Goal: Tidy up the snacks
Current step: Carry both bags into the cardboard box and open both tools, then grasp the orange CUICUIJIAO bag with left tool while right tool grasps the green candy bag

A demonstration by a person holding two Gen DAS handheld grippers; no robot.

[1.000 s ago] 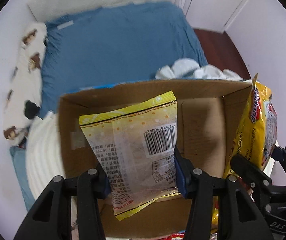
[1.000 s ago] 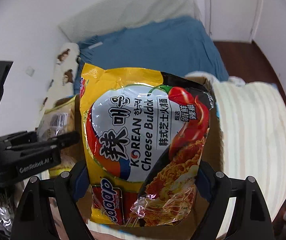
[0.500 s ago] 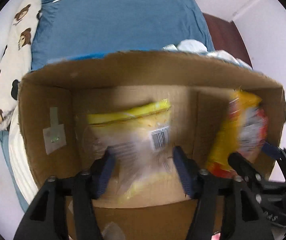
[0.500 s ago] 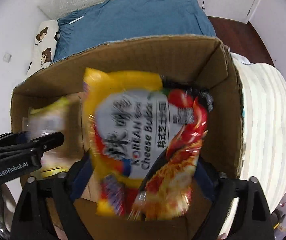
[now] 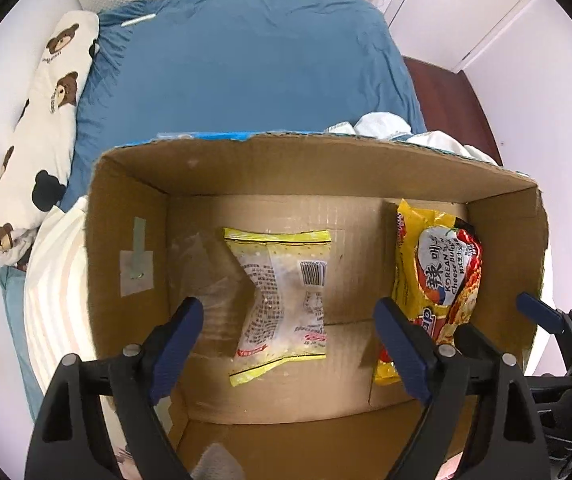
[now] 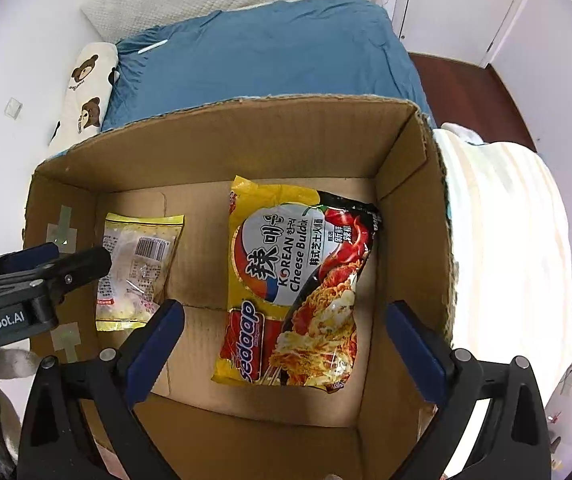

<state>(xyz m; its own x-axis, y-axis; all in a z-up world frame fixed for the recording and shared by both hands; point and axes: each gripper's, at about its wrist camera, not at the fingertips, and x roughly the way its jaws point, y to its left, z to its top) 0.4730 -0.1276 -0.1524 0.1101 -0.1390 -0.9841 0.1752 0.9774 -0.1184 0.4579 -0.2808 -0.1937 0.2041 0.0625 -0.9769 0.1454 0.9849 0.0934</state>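
Cardboard box (image 6: 213, 136) on the bed holds two snacks: one noodle packet (image 6: 298, 284) toward its right wall, one yellow-edged clear pouch (image 5: 281, 296) toward its left. Both look light, crinkly and slippery, best pinched by an edge seam. Left gripper (image 5: 292, 338) and right gripper (image 6: 286, 340) have just been opening, empty above the box.

Brown box (image 6: 213, 148), yellow noodle packet (image 6: 298, 288), blue bedsheet (image 6: 269, 52).
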